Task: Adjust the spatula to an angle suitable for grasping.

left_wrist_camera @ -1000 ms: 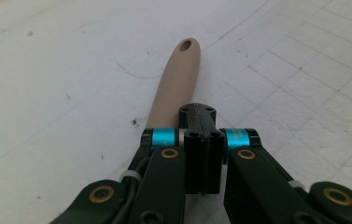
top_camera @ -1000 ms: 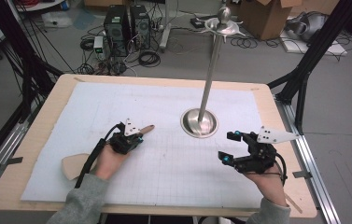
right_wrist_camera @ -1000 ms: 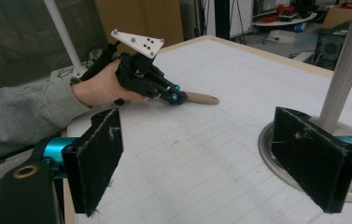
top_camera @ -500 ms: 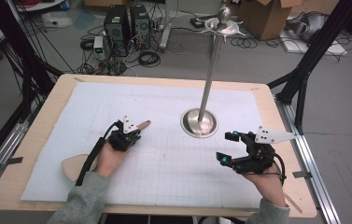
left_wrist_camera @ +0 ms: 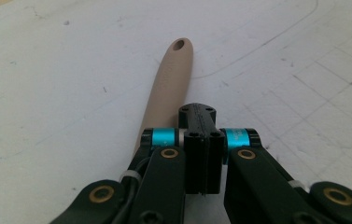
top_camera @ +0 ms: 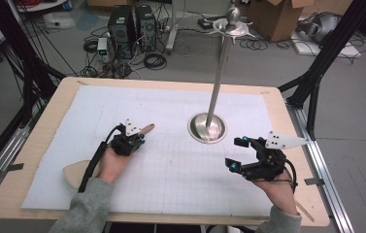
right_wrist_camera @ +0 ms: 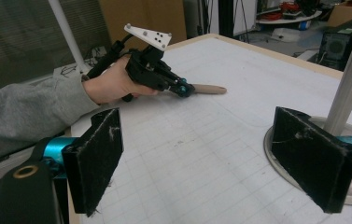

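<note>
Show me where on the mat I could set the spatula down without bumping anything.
The far left of the white mat, beyond the left claw, lies bare. So does the near middle strip between the two hands. The right centre is tighter: the stand base sits just ahead of the open right claw. The spatula lies at the left claw.

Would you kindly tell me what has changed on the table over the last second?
Very little: the left gripper has edged slightly back toward the person along the beige spatula; whether it grips it is unclear. The right gripper stays open, and the metal stand has not moved.
</note>
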The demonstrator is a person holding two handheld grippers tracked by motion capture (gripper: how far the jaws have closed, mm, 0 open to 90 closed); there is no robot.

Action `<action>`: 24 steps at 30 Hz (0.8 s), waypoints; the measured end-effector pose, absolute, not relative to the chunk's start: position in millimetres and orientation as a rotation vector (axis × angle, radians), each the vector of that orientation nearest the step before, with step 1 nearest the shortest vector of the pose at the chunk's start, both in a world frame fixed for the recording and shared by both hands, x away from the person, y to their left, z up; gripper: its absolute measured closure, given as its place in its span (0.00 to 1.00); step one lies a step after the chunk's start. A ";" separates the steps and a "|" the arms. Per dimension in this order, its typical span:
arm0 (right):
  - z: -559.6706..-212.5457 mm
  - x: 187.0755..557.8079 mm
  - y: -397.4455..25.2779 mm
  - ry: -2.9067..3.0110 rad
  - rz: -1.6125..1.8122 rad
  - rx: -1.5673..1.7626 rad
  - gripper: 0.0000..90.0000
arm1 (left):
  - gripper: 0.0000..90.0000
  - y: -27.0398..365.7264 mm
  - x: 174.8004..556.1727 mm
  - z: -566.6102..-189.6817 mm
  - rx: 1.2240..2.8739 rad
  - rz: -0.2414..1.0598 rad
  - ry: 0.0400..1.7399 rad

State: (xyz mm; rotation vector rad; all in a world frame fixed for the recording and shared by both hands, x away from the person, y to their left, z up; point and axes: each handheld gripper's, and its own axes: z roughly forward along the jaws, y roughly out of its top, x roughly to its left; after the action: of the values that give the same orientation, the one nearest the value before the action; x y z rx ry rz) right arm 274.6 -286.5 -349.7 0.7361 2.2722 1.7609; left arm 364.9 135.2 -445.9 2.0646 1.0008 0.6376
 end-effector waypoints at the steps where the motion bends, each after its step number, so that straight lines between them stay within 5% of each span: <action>1: -349.7 274.8 -287.1 2.271 1.758 0.736 0.18 | 1.00 135.7 362.5 -443.3 2.061 0.626 0.988; 4: -349.4 274.1 -287.9 2.268 1.762 0.744 0.18 | 1.00 140.7 354.1 -433.9 2.019 0.532 0.924; 24: -352.9 278.1 -283.6 2.289 1.742 0.740 0.18 | 0.99 198.5 318.0 -388.2 1.970 0.486 0.861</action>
State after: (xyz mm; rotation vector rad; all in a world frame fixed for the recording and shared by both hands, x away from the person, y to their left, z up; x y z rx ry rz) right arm 278.1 -283.6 -352.9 0.7396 2.2886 1.7418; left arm 318.0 198.5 -388.2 1.9697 0.8607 0.4863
